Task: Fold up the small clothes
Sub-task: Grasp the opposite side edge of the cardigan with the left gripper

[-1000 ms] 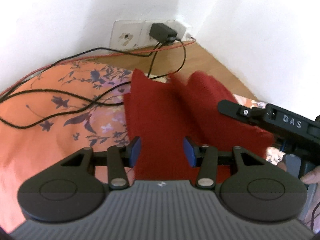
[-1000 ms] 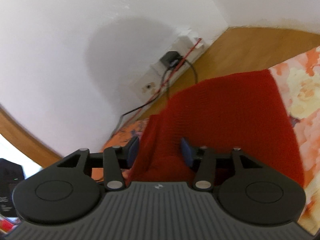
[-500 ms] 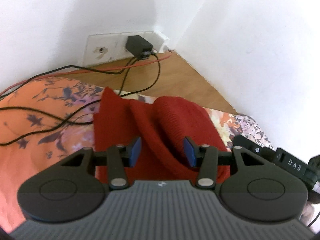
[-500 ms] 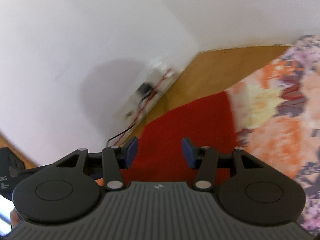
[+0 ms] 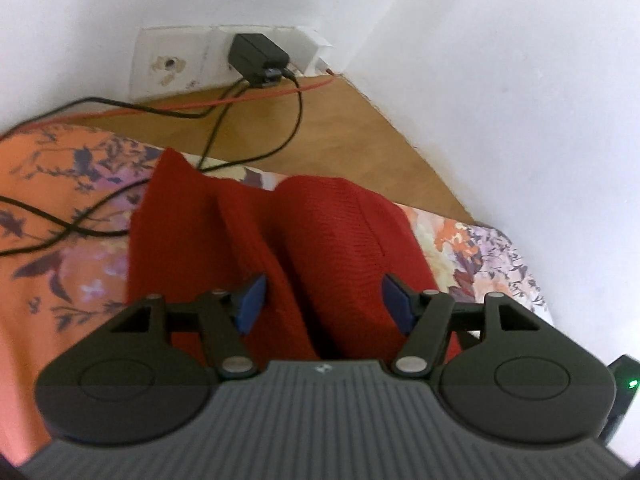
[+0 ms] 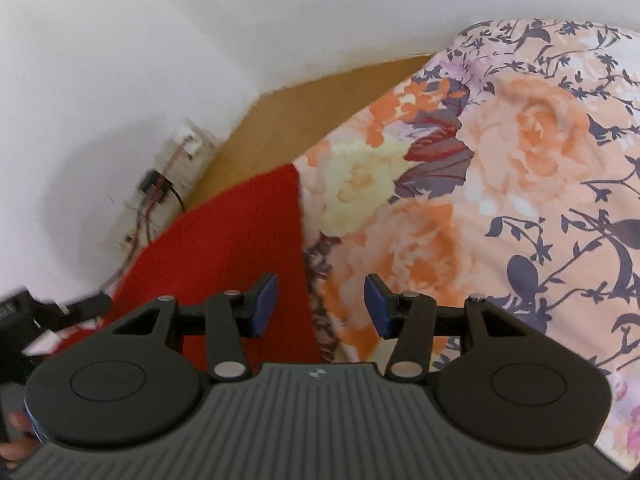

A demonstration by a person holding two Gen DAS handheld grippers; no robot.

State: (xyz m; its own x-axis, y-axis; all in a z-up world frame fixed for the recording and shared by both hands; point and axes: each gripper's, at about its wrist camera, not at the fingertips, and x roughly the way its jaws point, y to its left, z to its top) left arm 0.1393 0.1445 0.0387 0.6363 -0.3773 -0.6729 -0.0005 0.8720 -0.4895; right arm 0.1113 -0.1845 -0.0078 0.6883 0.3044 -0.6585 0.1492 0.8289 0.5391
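Observation:
A red knitted garment (image 5: 248,240) lies bunched in two thick folds on the floral bedsheet (image 5: 52,248). My left gripper (image 5: 322,304) hangs open just above its near end, blue pads apart, with nothing pinched between them. In the right wrist view the same red garment (image 6: 240,232) lies flat at the left, its straight edge running toward me. My right gripper (image 6: 322,306) is open over that edge and the floral bedsheet (image 6: 500,208), empty. The left gripper's dark body (image 6: 24,312) shows blurred at the far left.
A wall socket strip (image 5: 192,62) with a black charger (image 5: 256,56) sits in the corner, and black cables (image 5: 72,228) trail over the sheet to the left of the garment. A wooden floor strip (image 5: 352,136) runs between bed and white walls.
The right gripper has let go of the red garment and swung right, off it and over the sheet. The left gripper's pads have spread wider. The raised fold has dropped onto the garment.

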